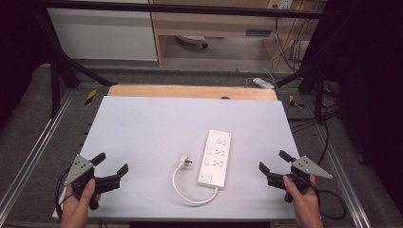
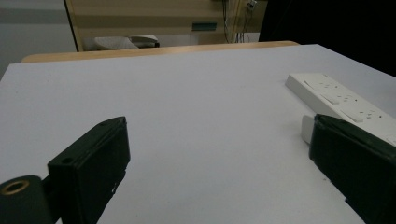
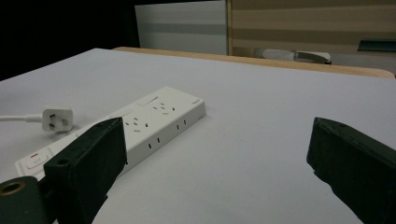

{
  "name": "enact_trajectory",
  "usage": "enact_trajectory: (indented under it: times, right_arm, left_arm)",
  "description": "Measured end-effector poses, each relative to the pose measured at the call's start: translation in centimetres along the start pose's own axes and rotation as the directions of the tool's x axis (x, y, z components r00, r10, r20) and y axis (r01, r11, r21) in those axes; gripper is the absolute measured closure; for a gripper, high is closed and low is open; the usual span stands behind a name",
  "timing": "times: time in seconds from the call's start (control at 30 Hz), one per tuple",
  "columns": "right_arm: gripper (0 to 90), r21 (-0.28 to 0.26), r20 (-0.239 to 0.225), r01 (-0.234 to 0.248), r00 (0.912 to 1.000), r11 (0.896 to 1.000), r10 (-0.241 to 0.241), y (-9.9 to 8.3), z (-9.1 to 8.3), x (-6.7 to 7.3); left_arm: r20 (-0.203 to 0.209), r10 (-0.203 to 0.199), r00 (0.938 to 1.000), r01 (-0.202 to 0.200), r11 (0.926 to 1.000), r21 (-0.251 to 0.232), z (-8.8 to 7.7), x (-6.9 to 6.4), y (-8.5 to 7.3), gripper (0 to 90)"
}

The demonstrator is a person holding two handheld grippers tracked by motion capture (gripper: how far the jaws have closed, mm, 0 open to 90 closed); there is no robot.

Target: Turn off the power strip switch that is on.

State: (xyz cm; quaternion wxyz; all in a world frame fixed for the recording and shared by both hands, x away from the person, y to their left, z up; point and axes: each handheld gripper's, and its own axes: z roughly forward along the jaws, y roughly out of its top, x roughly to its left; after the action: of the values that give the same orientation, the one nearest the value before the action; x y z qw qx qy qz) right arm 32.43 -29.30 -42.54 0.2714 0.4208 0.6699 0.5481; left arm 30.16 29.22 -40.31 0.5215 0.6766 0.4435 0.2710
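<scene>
A long white plastic power strip was laid on the smooth white table, its curled cable and plug alongside, left gripper and right gripper were held with jaws apart, nothing gripped.

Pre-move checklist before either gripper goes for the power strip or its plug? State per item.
1. Left gripper open, nothing between the jaws: ok.
2. Right gripper open, nothing between the jaws: ok.
3. Power strip flat on the table, untouched: ok.
4. Plug lying free left of the strip, in no socket: ok.
5. Cable loops along the near side, clear of both grippers: ok.
6. Strip's switch on or off: cannot tell.
</scene>
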Motion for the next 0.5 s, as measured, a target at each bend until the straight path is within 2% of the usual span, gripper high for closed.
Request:
enact_trajectory:
  times: [0.5]
  right_arm:
    - [4.0, -0.004, -0.008, -0.012, 0.9999, 1.000, 0.012, 0.29, -0.07, 0.20]
  left_arm:
    - [-0.003, 0.008, 1.0000, -0.008, 1.0000, -0.004, 0.01, 0.02, -0.01, 5.2]
